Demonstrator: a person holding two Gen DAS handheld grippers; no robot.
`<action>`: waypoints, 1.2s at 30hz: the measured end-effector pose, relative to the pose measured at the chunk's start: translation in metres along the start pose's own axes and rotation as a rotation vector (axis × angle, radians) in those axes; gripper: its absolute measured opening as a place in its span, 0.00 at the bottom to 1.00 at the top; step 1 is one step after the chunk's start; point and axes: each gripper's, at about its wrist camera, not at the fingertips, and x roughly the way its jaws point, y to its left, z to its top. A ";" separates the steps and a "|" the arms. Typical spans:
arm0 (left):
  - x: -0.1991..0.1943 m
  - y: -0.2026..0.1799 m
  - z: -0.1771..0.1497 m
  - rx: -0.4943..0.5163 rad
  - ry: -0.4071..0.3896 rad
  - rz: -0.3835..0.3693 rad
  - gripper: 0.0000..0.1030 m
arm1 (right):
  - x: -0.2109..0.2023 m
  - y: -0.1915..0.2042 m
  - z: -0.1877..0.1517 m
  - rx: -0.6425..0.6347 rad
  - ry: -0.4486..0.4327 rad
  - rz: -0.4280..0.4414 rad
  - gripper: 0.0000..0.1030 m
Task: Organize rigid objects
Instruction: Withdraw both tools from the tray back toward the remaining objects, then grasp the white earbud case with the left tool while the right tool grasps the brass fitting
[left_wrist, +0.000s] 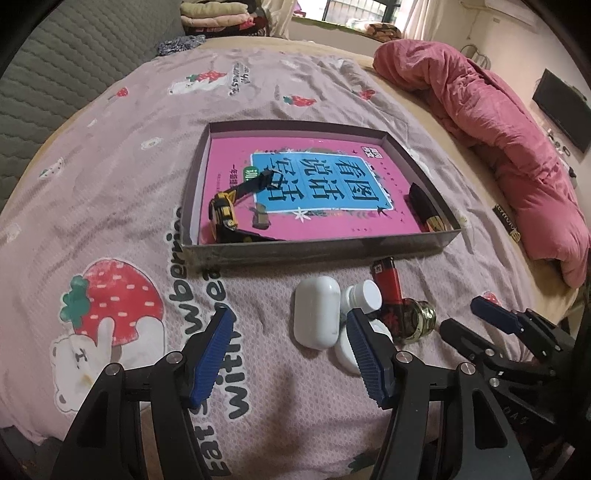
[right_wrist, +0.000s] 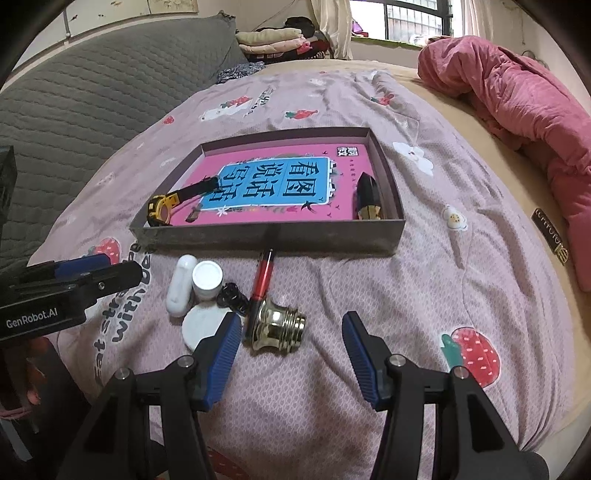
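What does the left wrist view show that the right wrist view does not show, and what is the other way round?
Only the left wrist view shows the dark screen on the wall and the lighter's broad red face. Only the right wrist view shows the small black object between the white bottle and the lighter, and the brass fitting's threaded end. Both show the box with the pink book, the watch, the white earbud case, and the left gripper and right gripper open.

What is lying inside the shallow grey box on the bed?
Inside the box lie a pink book, a yellow-and-black watch and a black-and-gold object. The book covers the box's floor, so anything beneath is hidden.
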 end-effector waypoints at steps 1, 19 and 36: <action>0.001 -0.001 -0.001 0.002 0.006 -0.002 0.64 | 0.001 0.001 -0.001 -0.001 0.004 0.002 0.55; 0.024 -0.012 -0.011 0.030 0.064 0.000 0.64 | 0.014 0.004 -0.007 -0.008 0.037 -0.006 0.55; 0.051 -0.015 -0.008 0.028 0.099 0.021 0.64 | 0.035 -0.001 -0.006 0.039 0.057 -0.026 0.55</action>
